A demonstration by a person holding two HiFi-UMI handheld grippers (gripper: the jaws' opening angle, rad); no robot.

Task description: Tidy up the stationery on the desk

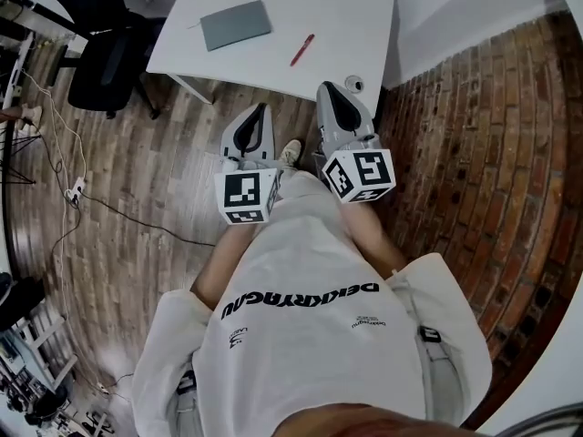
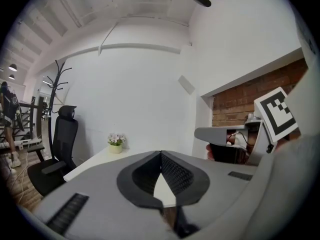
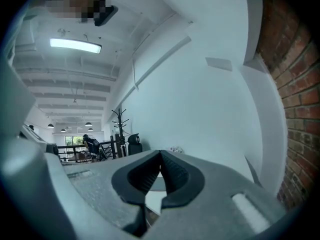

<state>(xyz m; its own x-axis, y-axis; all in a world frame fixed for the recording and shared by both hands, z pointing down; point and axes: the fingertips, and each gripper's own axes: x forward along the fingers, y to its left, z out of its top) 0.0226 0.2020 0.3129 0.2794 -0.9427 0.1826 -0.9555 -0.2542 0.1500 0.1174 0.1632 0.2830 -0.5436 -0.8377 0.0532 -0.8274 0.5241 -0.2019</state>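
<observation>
We are holding the left gripper (image 1: pixel 260 109) roughly level in front of the body, its jaws pressed together with nothing between them. Ahead of it, on the white rectangular desk (image 1: pixel 355 25), the flat grey notebook (image 1: pixel 235 24) is lying towards the far left part of the top, well apart from both tools. To its right the slim red pen (image 1: pixel 301 49) is lying alone on bare desk, its long axis running diagonally away from us and to the right. The right gripper (image 1: pixel 326 87) is likewise pinched closed and carrying nothing, and its tips are reaching the desk's near edge. We are judging this right gripper the nearer one to the pen, which is lying just ahead and slightly left of it.
</observation>
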